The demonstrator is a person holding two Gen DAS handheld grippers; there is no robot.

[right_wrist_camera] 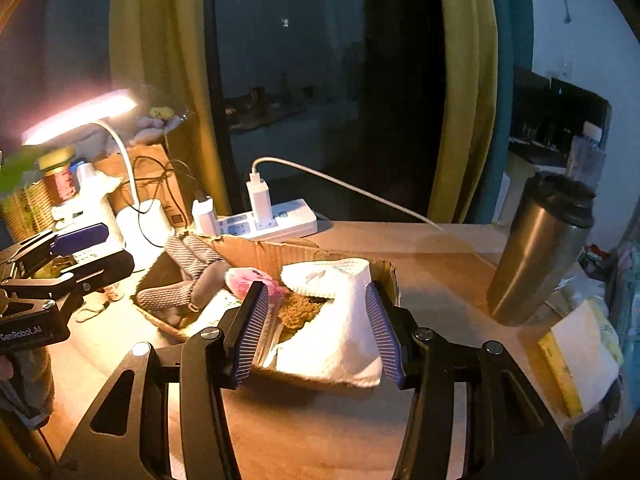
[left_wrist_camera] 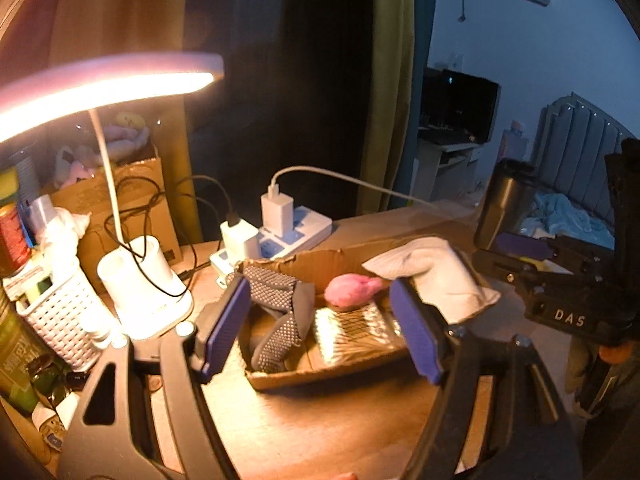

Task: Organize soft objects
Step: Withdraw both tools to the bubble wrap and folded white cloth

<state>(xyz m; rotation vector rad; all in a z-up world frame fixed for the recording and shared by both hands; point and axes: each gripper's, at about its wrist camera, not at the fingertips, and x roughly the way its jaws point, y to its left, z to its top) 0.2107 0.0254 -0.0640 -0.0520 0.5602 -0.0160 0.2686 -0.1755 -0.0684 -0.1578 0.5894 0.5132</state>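
A shallow cardboard box [left_wrist_camera: 304,374] [right_wrist_camera: 264,250] sits on the wooden table. In it lie a grey dotted sock [left_wrist_camera: 276,304] [right_wrist_camera: 176,296], a pink soft toy [left_wrist_camera: 348,289] [right_wrist_camera: 250,279] and a white cloth [left_wrist_camera: 436,276] [right_wrist_camera: 340,328] that hangs over the right rim. A brown fuzzy piece [right_wrist_camera: 298,312] lies under the cloth. My left gripper [left_wrist_camera: 320,328] is open and empty above the box; it also shows in the right wrist view [right_wrist_camera: 86,246]. My right gripper [right_wrist_camera: 316,332] is open, with its fingers on either side of the white cloth, and its body shows in the left wrist view [left_wrist_camera: 568,288].
A lit desk lamp [left_wrist_camera: 140,288] [right_wrist_camera: 136,220] stands left of the box. A white power strip with chargers [left_wrist_camera: 296,228] [right_wrist_camera: 276,220] lies behind it. A steel tumbler [right_wrist_camera: 540,248] [left_wrist_camera: 504,204] stands at the right. A white basket [left_wrist_camera: 60,320] and jars crowd the left edge.
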